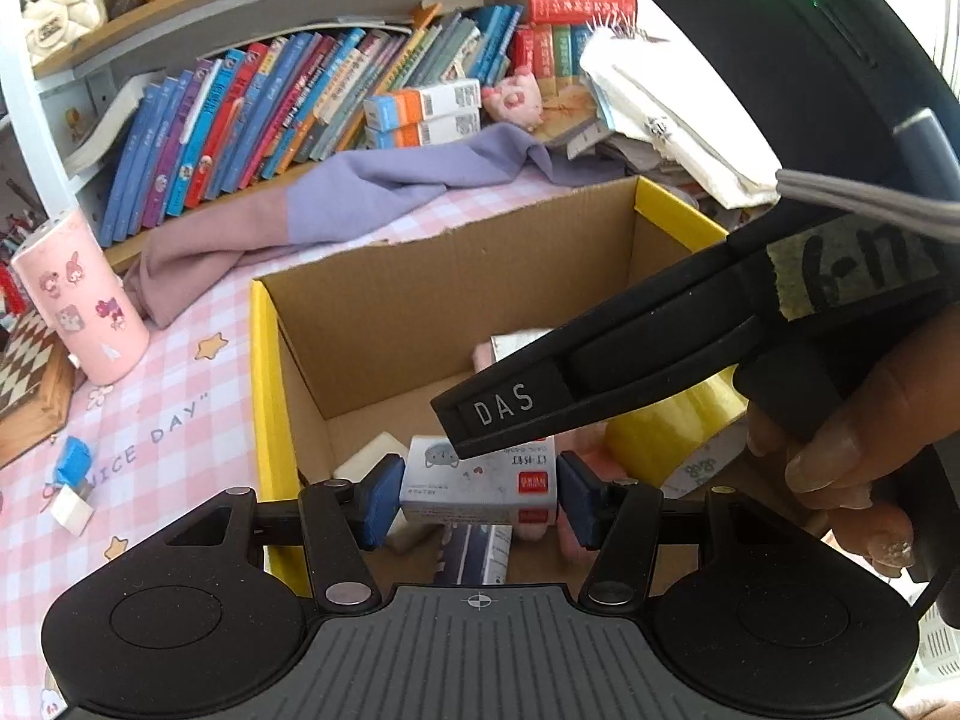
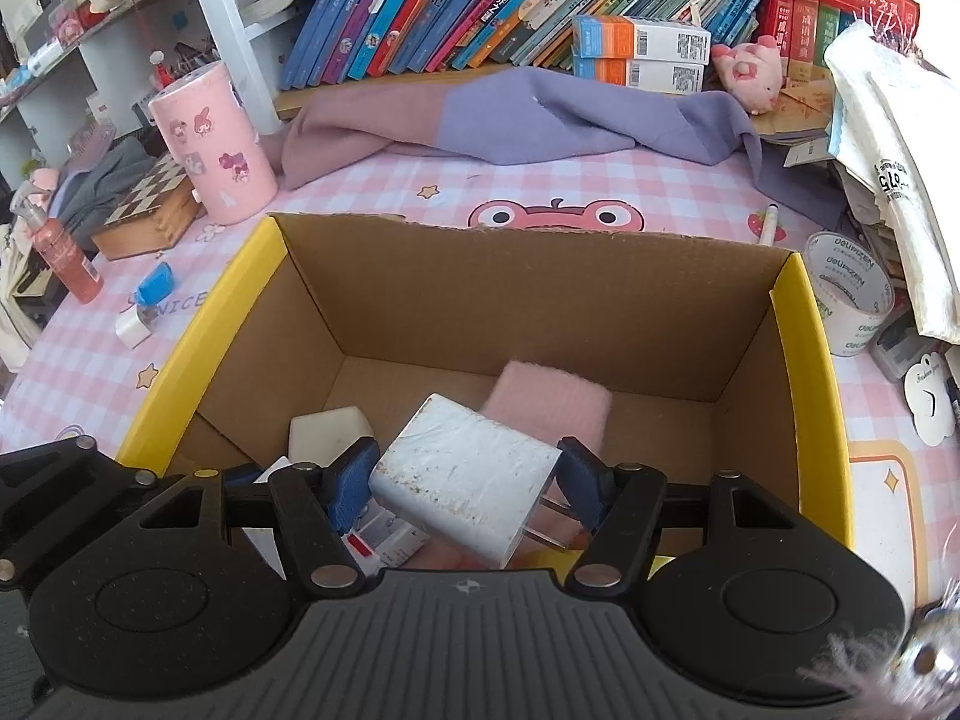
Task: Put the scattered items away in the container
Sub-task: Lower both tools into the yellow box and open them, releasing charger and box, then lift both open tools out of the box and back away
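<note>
Holding both loads over the cardboard box (image 2: pixel 810 324) so each drops inside: my left gripper (image 1: pixel 477 495) clamps a small printed carton (image 1: pixel 480 483), my right gripper (image 2: pixel 465 477) a white charger (image 2: pixel 468 480). A pink pad (image 2: pixel 549 405) lies near the far wall; beyond its left edge, a blue-capped item (image 2: pixel 153 288) waits on the tablecloth (image 2: pixel 390 192).

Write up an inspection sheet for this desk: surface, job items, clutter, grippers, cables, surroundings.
Surface: pink checked tablecloth.
Job's things: cardboard box open, holding a pink sponge and a white block; blue clip outside it.
Clutter: tape roll, pink canister, purple cloth, chessboard box.
Grippers: left gripper shut on small printed box; right gripper shut on white charger plug, both over the box.
Cables: grey cable.
Surroundings: bookshelf.
</note>
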Tool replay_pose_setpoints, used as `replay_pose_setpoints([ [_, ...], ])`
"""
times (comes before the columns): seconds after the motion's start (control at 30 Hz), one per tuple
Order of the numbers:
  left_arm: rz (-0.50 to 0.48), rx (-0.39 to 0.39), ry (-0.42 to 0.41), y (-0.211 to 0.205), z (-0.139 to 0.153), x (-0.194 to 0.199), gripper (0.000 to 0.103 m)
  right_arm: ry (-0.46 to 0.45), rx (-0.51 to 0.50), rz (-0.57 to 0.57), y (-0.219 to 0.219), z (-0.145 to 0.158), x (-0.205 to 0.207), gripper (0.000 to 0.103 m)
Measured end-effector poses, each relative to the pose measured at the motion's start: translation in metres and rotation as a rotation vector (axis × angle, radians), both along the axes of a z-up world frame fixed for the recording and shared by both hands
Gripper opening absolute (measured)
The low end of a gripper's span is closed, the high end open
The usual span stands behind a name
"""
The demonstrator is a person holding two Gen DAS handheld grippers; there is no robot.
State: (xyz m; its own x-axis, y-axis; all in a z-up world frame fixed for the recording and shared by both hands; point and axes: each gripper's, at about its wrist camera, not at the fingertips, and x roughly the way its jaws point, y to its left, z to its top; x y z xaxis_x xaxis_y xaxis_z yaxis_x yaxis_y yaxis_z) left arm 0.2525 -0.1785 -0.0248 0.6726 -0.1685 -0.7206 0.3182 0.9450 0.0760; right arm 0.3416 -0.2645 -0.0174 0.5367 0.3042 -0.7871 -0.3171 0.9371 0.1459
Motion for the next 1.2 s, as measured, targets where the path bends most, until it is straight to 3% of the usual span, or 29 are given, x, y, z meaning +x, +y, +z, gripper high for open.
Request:
replay_pose_setpoints([
  [0.1,0.009,0.007,-0.027,-0.001,0.003,-0.003,0.056,-0.019,0.006,-0.005,0.000,0.002,-0.001,0.064],
  [0.17,0.018,0.023,-0.055,-0.001,0.007,-0.006,0.070,-0.029,0.019,-0.006,-0.001,0.003,-0.004,0.067],
  [0.27,0.023,0.037,-0.095,-0.001,0.013,-0.012,0.075,-0.053,0.043,-0.011,-0.002,0.009,-0.009,0.070],
  [0.77,0.071,-0.022,-0.173,0.021,0.044,-0.057,0.086,-0.233,0.073,-0.028,-0.004,0.056,-0.062,0.074],
  [1.2,0.101,-0.103,-0.185,0.058,0.056,-0.099,0.087,-0.342,0.051,-0.111,-0.005,0.071,-0.127,0.075],
])
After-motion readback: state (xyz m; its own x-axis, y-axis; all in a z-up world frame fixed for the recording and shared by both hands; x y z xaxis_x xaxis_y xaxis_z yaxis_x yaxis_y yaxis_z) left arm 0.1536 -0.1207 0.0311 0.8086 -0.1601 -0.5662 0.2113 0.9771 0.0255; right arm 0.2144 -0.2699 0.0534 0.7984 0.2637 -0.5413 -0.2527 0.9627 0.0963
